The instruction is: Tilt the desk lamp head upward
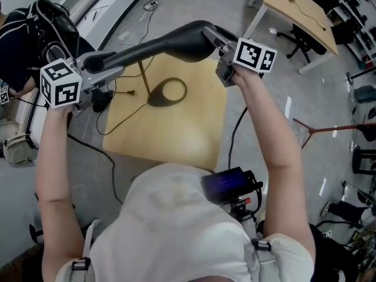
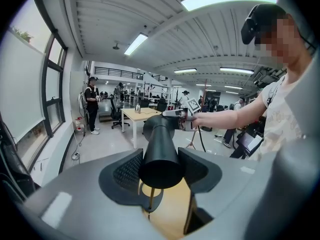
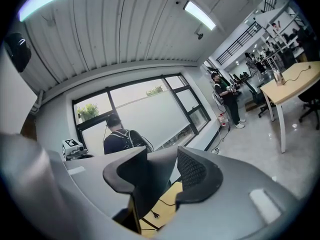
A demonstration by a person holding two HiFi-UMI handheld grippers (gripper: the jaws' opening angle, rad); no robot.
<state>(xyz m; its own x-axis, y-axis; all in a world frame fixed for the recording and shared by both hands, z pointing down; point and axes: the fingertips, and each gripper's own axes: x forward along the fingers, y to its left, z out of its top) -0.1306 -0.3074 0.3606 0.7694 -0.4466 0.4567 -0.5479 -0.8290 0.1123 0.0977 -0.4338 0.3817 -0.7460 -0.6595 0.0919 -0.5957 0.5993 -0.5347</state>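
Observation:
The black desk lamp's long head [image 1: 164, 43] hangs level above a small wooden table [image 1: 176, 140]. Below it are the thin brass stem [image 1: 143, 75] and the ring base [image 1: 167, 93]. My left gripper [image 1: 101, 63] is shut on the head's narrow round end [image 2: 160, 149], with a pad on each side of the tube. At the wide end [image 3: 150, 176], my right gripper [image 1: 222, 47] is shut on the head. The left gripper view shows the right gripper [image 2: 186, 114] at the far end of the head. The lamp's cord [image 1: 126, 116] trails off the table's left edge.
At the far left a person with a dark backpack [image 1: 35, 28] sits by the window; that person [image 3: 120, 136] is also in the right gripper view. A second desk [image 1: 299, 10] stands at the upper right, and a stand's legs [image 1: 329, 128] lie right of the table. Several people stand far off.

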